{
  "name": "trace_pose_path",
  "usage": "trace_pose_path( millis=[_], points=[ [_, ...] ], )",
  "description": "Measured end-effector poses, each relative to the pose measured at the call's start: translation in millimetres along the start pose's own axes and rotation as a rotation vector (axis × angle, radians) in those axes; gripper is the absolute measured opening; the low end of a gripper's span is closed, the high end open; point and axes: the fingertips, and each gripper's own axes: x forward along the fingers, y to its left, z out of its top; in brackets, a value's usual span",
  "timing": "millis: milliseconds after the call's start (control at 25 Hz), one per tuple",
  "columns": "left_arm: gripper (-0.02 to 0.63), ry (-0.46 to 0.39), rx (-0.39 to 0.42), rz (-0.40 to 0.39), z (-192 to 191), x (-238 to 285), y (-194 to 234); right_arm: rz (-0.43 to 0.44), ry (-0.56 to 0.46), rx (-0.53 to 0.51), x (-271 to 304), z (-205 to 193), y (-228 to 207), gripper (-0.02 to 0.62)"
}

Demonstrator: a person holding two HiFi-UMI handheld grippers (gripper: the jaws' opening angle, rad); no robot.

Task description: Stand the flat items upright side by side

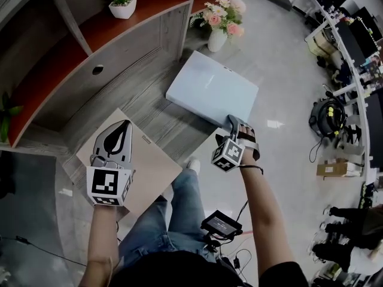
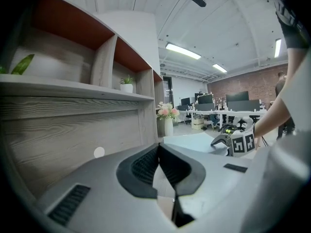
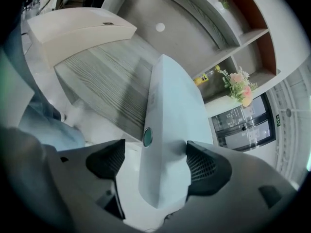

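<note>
A pale blue flat box [image 1: 209, 88] lies on the grey wood surface [image 1: 143, 82], its near corner past the edge. My right gripper [image 1: 235, 123] is open and straddles that corner. In the right gripper view the right pad [image 3: 201, 166] rests against the box [image 3: 172, 110], and a gap shows beside the left pad [image 3: 108, 159]. A tan flat board [image 1: 152, 160] lies at the near left, cream-coloured in the right gripper view [image 3: 73, 30]. My left gripper [image 1: 124, 125] is over it, shut, with its tips [image 2: 159, 149] touching and nothing between them.
A wooden shelf unit with red-lined compartments [image 1: 72, 58] fills the upper left. A potted plant [image 1: 123, 5] sits in it. A flower vase [image 1: 218, 26] stands just beyond the box. The person's legs [image 1: 173, 214] and a cabled device [image 1: 221, 225] are below. Office gear [image 1: 326, 118] is at right.
</note>
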Motion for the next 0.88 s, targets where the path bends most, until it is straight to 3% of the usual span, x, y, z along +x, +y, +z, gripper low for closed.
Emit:
trace_pose_path(
  millis=[160, 560, 600, 880],
  points=[
    [0.012, 0.014, 0.010, 0.000, -7.2, -2.7, -2.6, -0.105, 0.041, -0.052, 5.5, -19.2, -0.9, 0.393],
    [0.012, 0.042, 0.051, 0.010, -23.4, -9.3, -8.4, -0.464, 0.153, -0.102, 19.9, -37.3, -24.6, 0.389],
    [0.012, 0.043, 0.050, 0.011, -23.0, -9.9, -8.1, -0.474, 0.162, -0.099, 18.5, -37.5, -27.2, 0.338],
    [0.012, 0.006, 0.052, -0.018, 0.5, -11.4, -15.3, -0.371, 0.184, -0.065, 2.1, -28.2, -33.0, 0.328]
  ],
)
